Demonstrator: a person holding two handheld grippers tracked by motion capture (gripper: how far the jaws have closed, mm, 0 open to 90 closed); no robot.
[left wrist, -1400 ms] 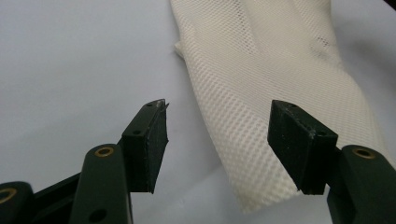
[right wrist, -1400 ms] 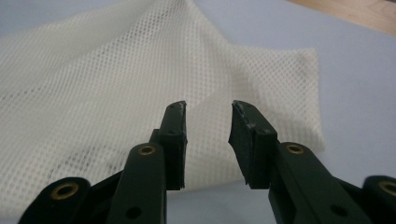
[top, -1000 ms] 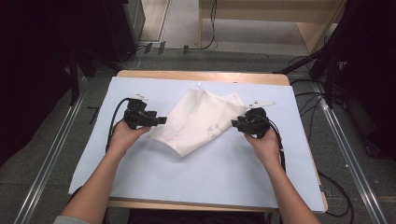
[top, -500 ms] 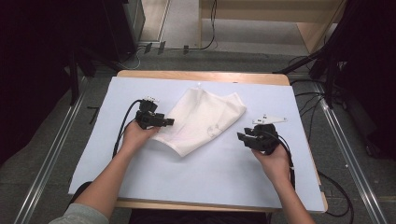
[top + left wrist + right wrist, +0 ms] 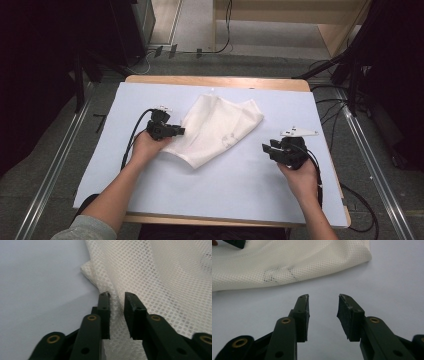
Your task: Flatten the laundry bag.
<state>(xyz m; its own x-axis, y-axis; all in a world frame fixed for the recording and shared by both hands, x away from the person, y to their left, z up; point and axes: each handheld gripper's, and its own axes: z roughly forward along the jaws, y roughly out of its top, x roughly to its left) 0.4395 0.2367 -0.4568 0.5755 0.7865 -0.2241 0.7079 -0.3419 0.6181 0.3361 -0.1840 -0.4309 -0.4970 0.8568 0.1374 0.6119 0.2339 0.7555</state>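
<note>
counter: wooden counter (image 5: 215, 80) under a pale sheet (image 5: 240, 185); the sheet covers nearly the whole top, wood shows at the far edge.
surroundings: grey floor with metal rails (image 5: 55, 165) on both sides, loose cables (image 5: 350, 105) on the floor at the right, dark equipment at the far left and far right. All of it off the counter.
obstructions: sheet is bare around the work, no obstacle between either gripper and the cloth.
cloth: white mesh bag (image 5: 215, 130) lies flat-ish and folded near the middle of the sheet, long axis slanting from near-left to far-right; faint grey print on its right half (image 5: 279, 273).
left gripper: left gripper (image 5: 176, 132) sits at the bag's left edge, pointing right. In the left gripper view (image 5: 117, 300) a fold of mesh runs up between the jaws; the jaws have just been closing and now stand narrow, with a slim gap left. Mesh touches the left pad; a firm clamp I can't confirm.
right gripper: right gripper (image 5: 267, 148) is on bare sheet right of the bag, apart from it, pointing left toward it. In the right gripper view (image 5: 323, 298) the jaws stand apart with only sheet between them; bag edge lies ahead, not touching.
hands: one hand behind each gripper, forearms coming from the near edge.
</note>
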